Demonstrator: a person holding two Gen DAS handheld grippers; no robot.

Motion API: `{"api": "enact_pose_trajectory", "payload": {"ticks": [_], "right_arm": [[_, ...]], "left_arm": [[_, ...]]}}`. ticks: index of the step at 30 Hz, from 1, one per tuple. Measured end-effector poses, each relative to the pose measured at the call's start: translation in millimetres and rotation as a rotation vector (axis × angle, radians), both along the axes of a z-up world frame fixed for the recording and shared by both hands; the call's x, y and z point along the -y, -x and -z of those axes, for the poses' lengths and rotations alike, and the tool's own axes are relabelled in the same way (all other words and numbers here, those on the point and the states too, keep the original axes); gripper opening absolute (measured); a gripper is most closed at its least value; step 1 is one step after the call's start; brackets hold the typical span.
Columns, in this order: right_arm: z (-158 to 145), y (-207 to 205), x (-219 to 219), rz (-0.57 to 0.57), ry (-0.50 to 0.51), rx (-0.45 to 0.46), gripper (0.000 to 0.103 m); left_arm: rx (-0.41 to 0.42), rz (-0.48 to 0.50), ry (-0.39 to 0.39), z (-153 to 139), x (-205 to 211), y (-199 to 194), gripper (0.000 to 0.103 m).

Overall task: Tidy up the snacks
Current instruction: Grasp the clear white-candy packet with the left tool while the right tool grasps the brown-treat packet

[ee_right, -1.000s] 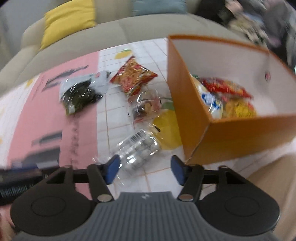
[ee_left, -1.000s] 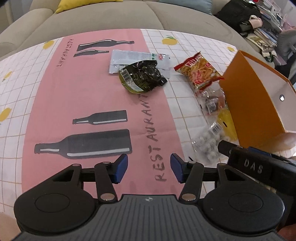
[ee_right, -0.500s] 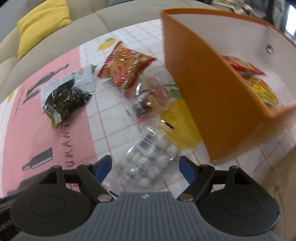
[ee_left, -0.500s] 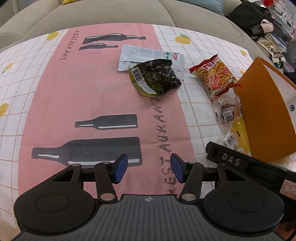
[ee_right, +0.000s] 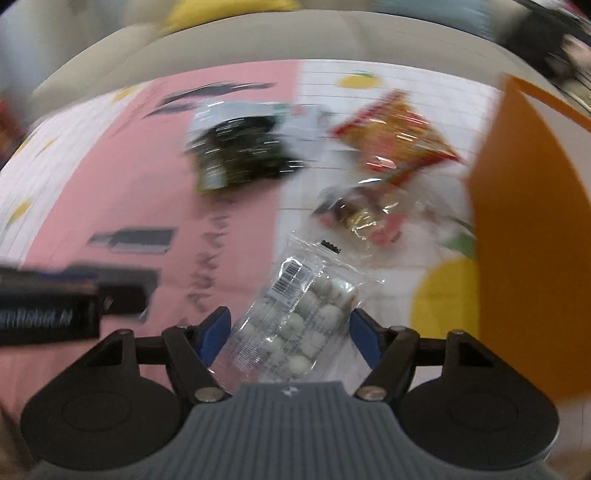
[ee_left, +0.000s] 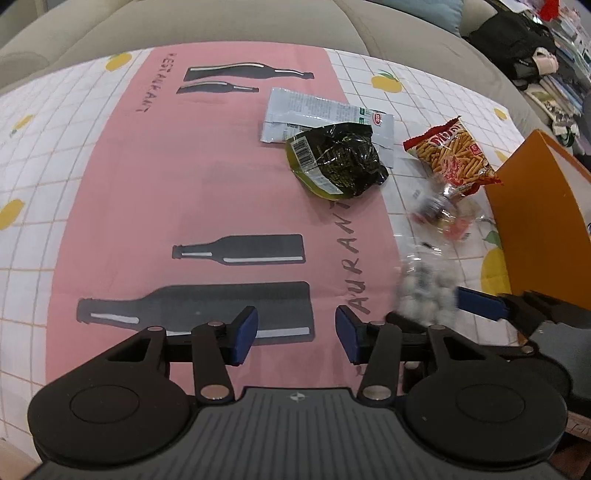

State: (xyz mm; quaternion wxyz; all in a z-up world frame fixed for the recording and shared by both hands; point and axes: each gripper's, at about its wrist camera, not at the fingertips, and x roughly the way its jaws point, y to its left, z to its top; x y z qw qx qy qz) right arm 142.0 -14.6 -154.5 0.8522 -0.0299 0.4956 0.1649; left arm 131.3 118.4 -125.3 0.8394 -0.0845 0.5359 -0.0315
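A clear bag of white candy balls (ee_right: pixel 299 314) lies on the tablecloth between the open fingers of my right gripper (ee_right: pixel 290 338); the pads stand on either side of it with small gaps. The bag also shows blurred in the left wrist view (ee_left: pixel 424 295), with one right fingertip (ee_left: pixel 476 304) beside it. My left gripper (ee_left: pixel 295 332) is open and empty over the pink strip. Beyond lie a clear bag of mixed sweets (ee_right: pixel 365 216), a red bag of sticks (ee_left: pixel 452 158), a dark green packet (ee_left: pixel 336 162) and a white sachet (ee_left: pixel 314 114).
An open orange box (ee_right: pixel 528 229) stands at the right, close to the candy bag; it shows in the left wrist view (ee_left: pixel 543 221) too. A grey sofa (ee_left: pixel 258 26) runs behind the table. The left gripper's body (ee_right: pixel 48 310) sits at the left of the right wrist view.
My right gripper has swung away from the orange box, down and forward over the candy-ball bag, which now sits between its fingers. My left gripper has drifted slightly, still open.
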Motion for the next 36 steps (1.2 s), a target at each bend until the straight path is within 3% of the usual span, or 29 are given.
{"api": "enact_pose_trajectory", "payload": {"ticks": [3,5,10,14,16,18,21,32,34,35,36], "right_arm": [[0,-2,-5,-0.131,0.001,0.006,0.07],[0,-3,-5,-0.162,-0.004,0.002,0.07],[-12,5,8,-0.1,-0.045,-0.015,0.071],[-28,25,20,-0.055,0.034,0.078,0.07],[-30,31,24,-0.03,0.128,0.121,0.065],[-27,32,26,-0.011,0.219,0.137,0.046],[-20,29,32,-0.006,0.226,0.127,0.03],[-11,31,30,-0.072,0.26,0.227,0.029],[-8,29,29,-0.087,0.283,0.243,0.029],[-7,28,29,-0.094,0.289,0.251,0.029],[-6,27,29,-0.102,0.29,0.255,0.032]], "left_arm": [[-0.002,-0.001,0.001,-1,2,2,0.056],[-0.001,0.004,0.005,-2,4,4,0.056],[-0.008,0.015,0.054,-5,10,5,0.059],[0.022,0.064,0.07,-10,26,6,0.071],[0.013,0.064,0.088,-8,33,4,0.071],[-0.011,0.059,0.135,-5,41,0,0.071],[-0.033,0.032,0.173,1,51,-6,0.076],[-0.067,0.055,0.011,17,93,-25,0.082],[-0.069,0.067,-0.022,17,98,-27,0.076],[-0.066,0.07,-0.031,16,98,-28,0.064],[-0.064,0.074,-0.027,15,97,-28,0.063]]}}
